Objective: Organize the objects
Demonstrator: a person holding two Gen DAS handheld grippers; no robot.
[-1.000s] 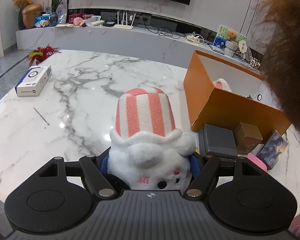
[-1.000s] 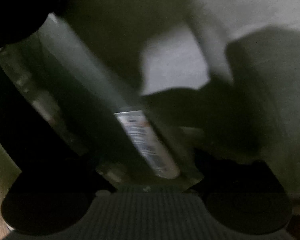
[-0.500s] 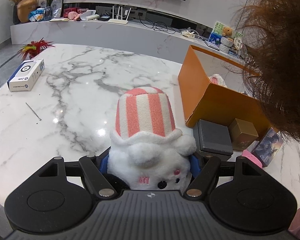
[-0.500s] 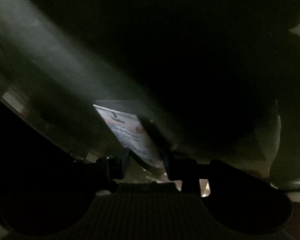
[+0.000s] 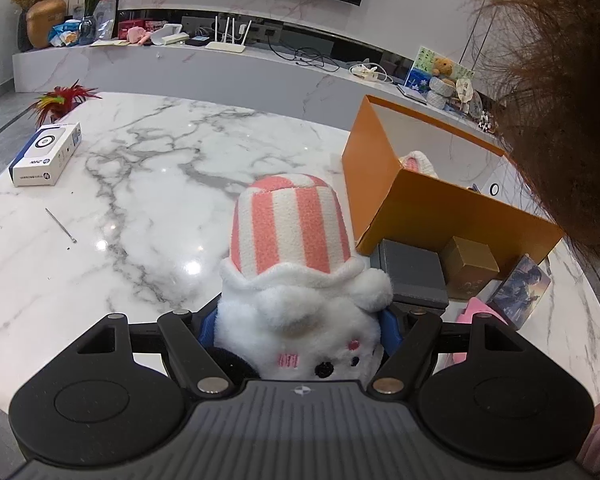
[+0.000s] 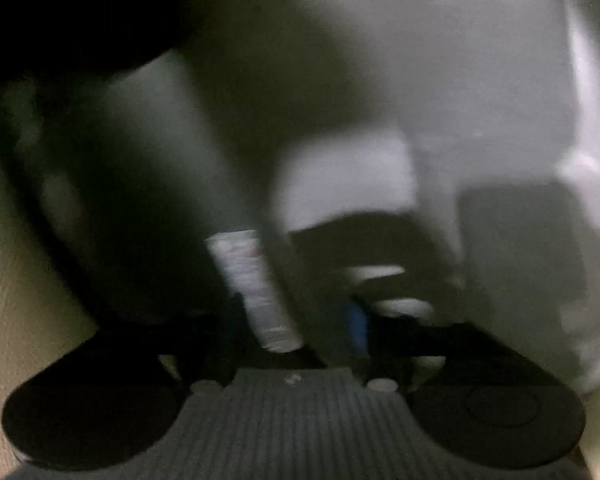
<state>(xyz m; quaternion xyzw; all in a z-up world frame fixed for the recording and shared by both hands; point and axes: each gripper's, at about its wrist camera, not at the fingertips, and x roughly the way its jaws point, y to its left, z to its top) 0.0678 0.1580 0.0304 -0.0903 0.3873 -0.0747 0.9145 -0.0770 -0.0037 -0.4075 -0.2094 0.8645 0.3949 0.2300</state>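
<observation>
Landmark: orange box (image 5: 452,216), open-topped, on the marble bench (image 5: 148,200).

Far left of the box: white carton (image 5: 46,154) lying flat; red feathery plant (image 5: 62,98) behind it. A thin metal pin (image 5: 60,226) lies nearer the box, loose on the bench.

Just left of the box: plush toy (image 5: 296,268), pink-and-white striped hat, white fluffy body. Left tongs (image 5: 300,328) clamped on its body, blue fingers (image 5: 390,326) pressed into the fur.

Against the box's near wall: grey box (image 5: 414,270), gold box (image 5: 470,262), picture card (image 5: 522,290) leaning. A pink-and-white plush tip shows inside the box. Brown hair covers its right end.

Right wrist view only: dark, blurred enclosed space with pale walls. Right tongs (image 6: 320,328) grip a white labelled card (image 6: 252,284), tilted; blue finger (image 6: 358,330) beside it. Surroundings unreadable.
</observation>
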